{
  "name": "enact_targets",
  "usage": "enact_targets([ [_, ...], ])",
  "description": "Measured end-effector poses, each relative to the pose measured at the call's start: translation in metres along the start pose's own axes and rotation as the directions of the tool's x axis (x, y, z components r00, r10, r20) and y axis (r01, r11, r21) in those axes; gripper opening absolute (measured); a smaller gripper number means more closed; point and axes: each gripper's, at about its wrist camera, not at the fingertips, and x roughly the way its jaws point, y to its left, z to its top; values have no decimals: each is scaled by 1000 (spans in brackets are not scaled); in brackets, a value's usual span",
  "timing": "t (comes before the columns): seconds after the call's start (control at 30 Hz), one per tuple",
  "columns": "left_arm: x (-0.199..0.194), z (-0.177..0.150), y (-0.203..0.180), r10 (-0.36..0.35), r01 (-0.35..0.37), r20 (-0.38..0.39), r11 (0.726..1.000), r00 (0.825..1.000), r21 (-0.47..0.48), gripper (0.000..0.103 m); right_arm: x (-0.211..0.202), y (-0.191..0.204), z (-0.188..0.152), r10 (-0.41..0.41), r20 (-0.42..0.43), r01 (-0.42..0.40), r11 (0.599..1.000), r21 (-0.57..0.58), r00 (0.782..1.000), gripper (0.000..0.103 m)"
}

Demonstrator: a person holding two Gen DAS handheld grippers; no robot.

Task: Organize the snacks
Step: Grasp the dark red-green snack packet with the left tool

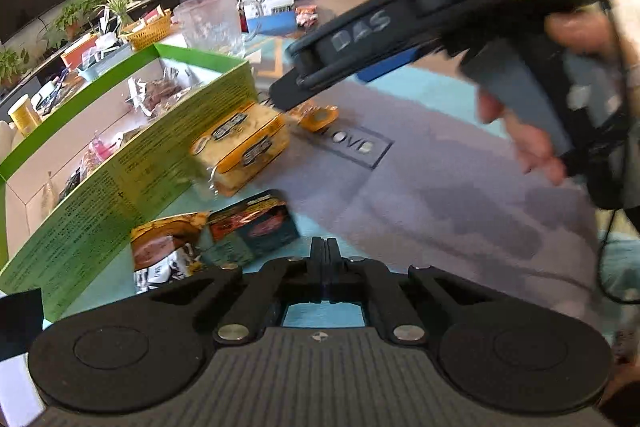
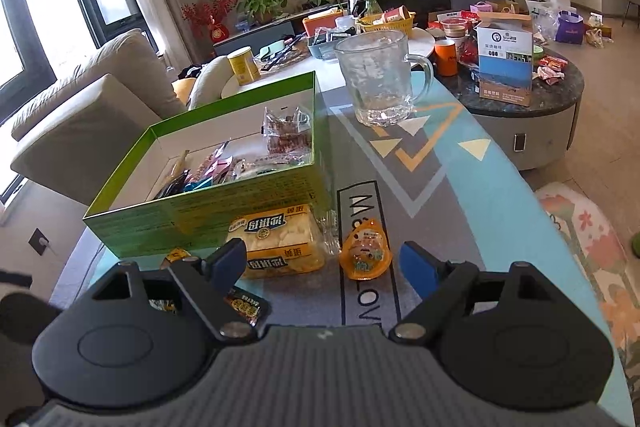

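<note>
An open green box (image 1: 132, 163) (image 2: 200, 211) holds several wrapped snacks. Against its near wall lies a yellow pastry packet (image 1: 244, 143) (image 2: 280, 247), with an orange jelly cup (image 1: 318, 117) (image 2: 365, 253) just to its right. A dark snack packet (image 1: 256, 227) and a brown packet (image 1: 168, 243) lie close in front of my left gripper (image 1: 325, 259), which is shut with nothing between its fingers. My right gripper (image 2: 322, 265) stands open above the mat, its blue pads (image 2: 416, 267) spread just short of the pastry packet and jelly cup. In the left wrist view the right gripper (image 1: 320, 87) reaches in from the upper right, a hand on its grip.
A large glass mug (image 2: 380, 79) stands on the patterned mat (image 2: 400, 163) beyond the box. A small dark sachet (image 2: 244, 307) lies under my right gripper's left finger. A round dark table (image 2: 560, 87) crowded with boxes and cups is at the far right; a sofa (image 2: 80, 115) stands at the left.
</note>
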Motion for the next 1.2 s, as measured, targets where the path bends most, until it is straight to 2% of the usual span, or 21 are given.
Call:
enact_targets([
  [0.1, -13, -3, -1, -27, 29, 47, 999, 999, -46, 0, 2, -1, 0, 0, -8, 0, 1000, 4, 1000, 59],
  [0.17, -22, -5, -2, -12, 16, 93, 999, 996, -40, 4, 3, 0, 0, 2, -12, -2, 1000, 4, 1000, 59],
  [0.23, -27, -8, -5, 45, -46, 122, 999, 991, 2, 15, 3, 0, 0, 1, -14, -1, 1000, 0, 1000, 59],
  [0.3, -28, -7, -4, 107, -111, 137, 994, 985, 24, 36, 3, 0, 0, 1, -14, -1, 1000, 2, 1000, 59],
  [0.37, -30, -6, -2, 129, -136, 153, 990, 980, 38, 42, 2, 1, -1, 6, -14, -6, 1000, 3, 1000, 59],
  [0.47, -29, -4, 1, 78, -101, 144, 983, 986, 155, 48, 0, 2, -2, 4, -12, -4, 1000, -9, 1000, 59],
  [0.53, -20, -3, 2, 54, -81, 106, 960, 993, 266, 48, -1, 2, -2, -1, -13, 1, 1000, -15, 1000, 59],
  [0.6, -7, -1, 5, 77, -94, 64, 938, 995, 332, 48, -2, 1, -2, -4, -10, 4, 1000, -9, 1000, 59],
  [0.67, 2, 1, 11, 95, -108, 55, 930, 994, 350, 48, -3, 0, -2, -2, -7, 2, 1000, 0, 1000, 59],
  [0.73, 7, 5, 21, 63, -75, 47, 948, 997, 308, 46, -3, -2, -3, -4, -9, 4, 1000, 3, 1000, 59],
  [0.77, 8, 6, 26, 28, -36, 32, 962, 999, 270, 36, -3, -2, -3, -8, -11, 8, 1000, 1, 1000, 59],
  [0.8, 11, 6, 32, -22, 21, 0, 977, 1000, 211, 16, -2, -2, -3, -12, -14, 12, 1000, 0, 1000, 59],
  [0.83, 13, 6, 36, -51, 54, -22, 985, 998, 166, 7, -2, -3, -3, -15, -17, 15, 1000, 0, 1000, 59],
  [0.87, 14, 4, 36, -60, 63, -23, 989, 998, 137, 4, -1, -4, -4, -17, -18, 17, 1000, 1, 1000, 59],
  [0.93, 6, -3, 31, -34, 31, 26, 992, 999, 124, 1, -1, -6, -4, -18, -18, 19, 1000, 8, 1000, 59],
  [1.07, -20, -8, 34, -36, 44, 145, 998, 989, -48, 0, 1, -7, -2, -18, -19, 19, 1000, 23, 1000, 59],
  [1.2, -57, -12, 43, 43, 18, 249, 971, 967, -237, 0, 5, 1, -2, -6, -12, 6, 1000, -21, 1000, 59],
])
